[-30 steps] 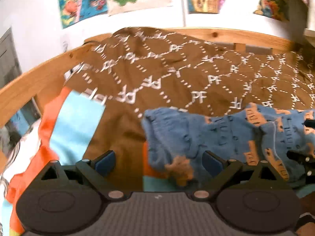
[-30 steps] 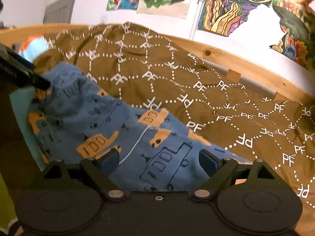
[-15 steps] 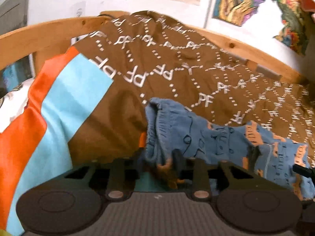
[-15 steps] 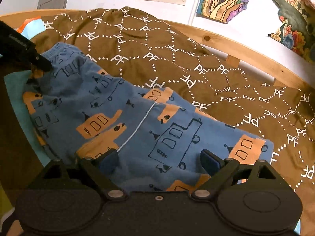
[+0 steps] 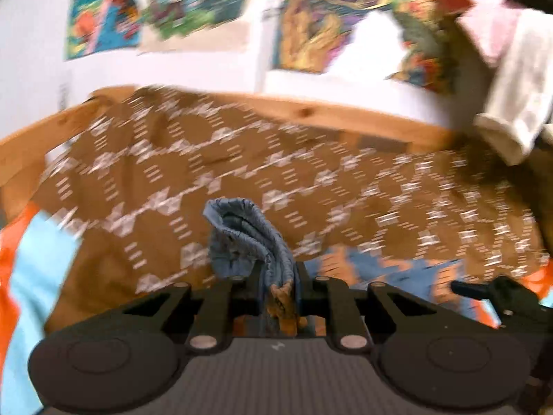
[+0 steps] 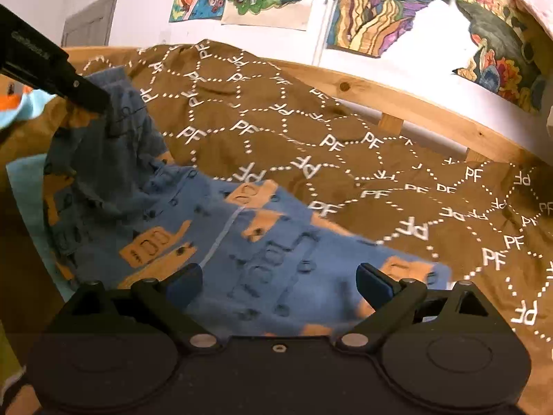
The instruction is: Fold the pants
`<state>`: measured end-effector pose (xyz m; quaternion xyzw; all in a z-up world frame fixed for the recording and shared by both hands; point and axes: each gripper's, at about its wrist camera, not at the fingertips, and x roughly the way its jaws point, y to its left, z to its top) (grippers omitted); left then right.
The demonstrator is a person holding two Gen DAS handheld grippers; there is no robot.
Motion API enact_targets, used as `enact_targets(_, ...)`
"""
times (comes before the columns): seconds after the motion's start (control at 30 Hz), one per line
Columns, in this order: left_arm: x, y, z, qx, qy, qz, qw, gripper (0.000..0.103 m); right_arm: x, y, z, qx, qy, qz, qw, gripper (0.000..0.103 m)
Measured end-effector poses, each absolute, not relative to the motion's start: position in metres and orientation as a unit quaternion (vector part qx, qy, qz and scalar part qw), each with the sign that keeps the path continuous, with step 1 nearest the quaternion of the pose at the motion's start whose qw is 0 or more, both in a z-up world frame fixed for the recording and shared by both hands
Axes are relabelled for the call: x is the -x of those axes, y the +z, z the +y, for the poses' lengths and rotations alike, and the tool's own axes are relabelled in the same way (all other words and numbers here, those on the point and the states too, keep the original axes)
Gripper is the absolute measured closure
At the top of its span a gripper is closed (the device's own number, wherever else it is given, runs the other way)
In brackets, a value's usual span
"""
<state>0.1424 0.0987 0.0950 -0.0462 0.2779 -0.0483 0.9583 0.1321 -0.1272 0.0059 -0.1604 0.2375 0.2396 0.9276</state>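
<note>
Since a second ago the left hand-held gripper (image 5: 278, 285) clamped the bunched waistband of the soft, floppy, lightweight pants (image 6: 221, 235) and lifted it off the bed (image 6: 345, 145), while the right hand-held gripper (image 6: 278, 282) hovers wide open over the leg end, which probably wants pinching at the hem.

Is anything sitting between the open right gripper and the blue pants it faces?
Nothing visible does. The right gripper hangs open directly over the pants, which lie on the brown bedspread with no other item on them. The left gripper is shut on their waistband end, off to the left.
</note>
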Motion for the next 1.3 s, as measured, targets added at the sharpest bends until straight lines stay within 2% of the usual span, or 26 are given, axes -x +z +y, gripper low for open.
enact_targets(0.2,-0.16,0.109,0.023,0.009,-0.153,0.262,0.953,0.085,-0.152,0.04,-0.18,0.198,0.279,0.262,0.903,0.013)
enact_targets(0.37,-0.174,0.078,-0.048,-0.022,-0.226,0.277,0.934,0.082,-0.162,0.064,-0.225,0.258,0.277,0.32,0.868,0.014)
enact_targets(0.4,-0.175,0.064,-0.06,-0.026,-0.242,0.273,0.931,0.076,-0.163,0.067,-0.233,0.266,0.273,0.336,0.861,0.014)
enact_targets(0.43,-0.174,0.052,-0.067,-0.029,-0.253,0.268,0.929,0.063,-0.165,0.069,-0.24,0.269,0.266,0.351,0.857,0.014)
enact_targets(0.47,-0.173,0.039,-0.074,-0.032,-0.263,0.271,0.926,0.057,-0.166,0.07,-0.247,0.269,0.255,0.366,0.853,0.014)
enact_targets(0.5,-0.17,0.028,-0.079,-0.036,-0.267,0.276,0.923,0.053,-0.166,0.069,-0.254,0.27,0.244,0.38,0.851,0.014)
enact_targets(0.6,-0.155,0.01,-0.08,-0.056,-0.261,0.277,0.923,0.053,-0.163,0.06,-0.269,0.271,0.229,0.384,0.852,0.013)
enact_targets(0.77,-0.138,-0.006,-0.075,-0.127,-0.223,0.283,0.924,0.052,-0.175,0.052,-0.278,0.17,0.24,0.353,0.888,0.014)
enact_targets(0.97,-0.14,-0.013,-0.088,-0.185,-0.21,0.288,0.916,0.052,-0.206,0.057,-0.248,0.049,0.353,0.389,0.849,0.015)
enact_targets(1.0,-0.141,-0.013,-0.089,-0.185,-0.21,0.29,0.915,0.053,-0.213,0.053,-0.243,0.029,0.352,0.401,0.845,0.017)
enact_targets(1.07,-0.143,-0.013,-0.091,-0.188,-0.212,0.294,0.913,0.061,-0.224,0.046,-0.236,0.001,0.349,0.42,0.838,0.032)
enact_targets(1.13,-0.142,-0.014,-0.093,-0.195,-0.222,0.292,0.91,0.079,-0.234,0.04,-0.229,-0.013,0.348,0.431,0.833,0.042)
enact_targets(1.2,-0.142,-0.015,-0.095,-0.202,-0.23,0.292,0.906,0.086,-0.24,0.036,-0.225,-0.023,0.342,0.448,0.826,0.048)
enact_targets(1.27,-0.144,-0.015,-0.094,-0.194,-0.233,0.298,0.905,0.093,-0.247,0.029,-0.227,-0.047,0.326,0.46,0.825,0.067)
enact_targets(1.3,-0.147,-0.014,-0.091,-0.183,-0.234,0.302,0.906,0.096,-0.25,0.025,-0.23,-0.061,0.32,0.466,0.823,0.068)
